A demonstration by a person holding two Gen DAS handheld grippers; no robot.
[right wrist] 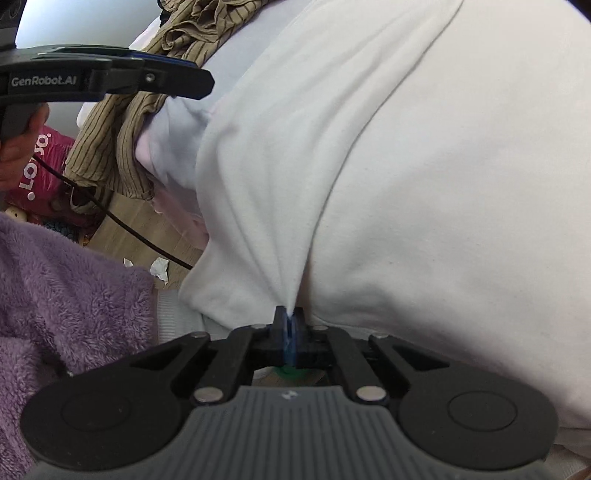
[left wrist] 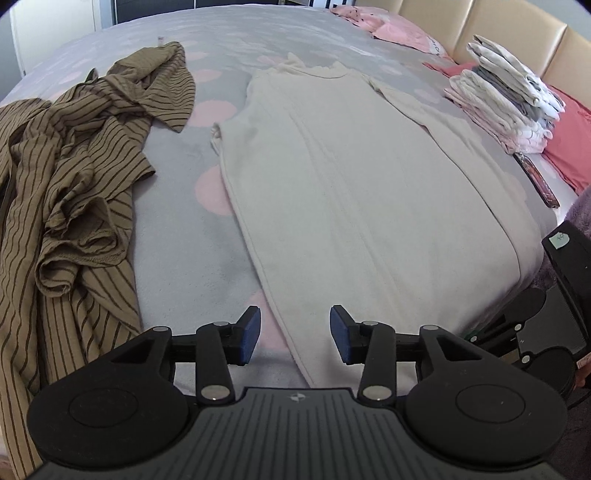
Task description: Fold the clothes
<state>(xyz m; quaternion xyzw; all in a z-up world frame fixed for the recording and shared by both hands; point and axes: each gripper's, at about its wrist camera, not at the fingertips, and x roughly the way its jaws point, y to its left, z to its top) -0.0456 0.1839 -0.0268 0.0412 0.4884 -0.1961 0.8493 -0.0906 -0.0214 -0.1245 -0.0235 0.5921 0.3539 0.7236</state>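
Note:
A cream garment [left wrist: 351, 184] lies flat and lengthwise on the grey, pink-dotted bed cover [left wrist: 184, 240]. My left gripper [left wrist: 295, 334] hovers open over its near hem corner, and the blue pads [left wrist: 251, 332] touch nothing. From the right wrist the same cream garment [right wrist: 443, 184] fills the view, drawn into folds that run to my right gripper [right wrist: 290, 325], which is shut on a pinch of the fabric near the edge. The left gripper [right wrist: 205, 83] shows side-on at the upper left, with a person's hand [right wrist: 14, 151] on its grip.
A crumpled brown striped garment [left wrist: 85, 166] covers the bed's left side. A stack of folded clothes [left wrist: 506, 99], a red cloth [left wrist: 569, 140] and a dark flat object [left wrist: 535, 177] lie at the right by the beige headboard [left wrist: 517, 33]. A purple fleece sleeve [right wrist: 55, 288] and a cable [right wrist: 129, 229] are low left.

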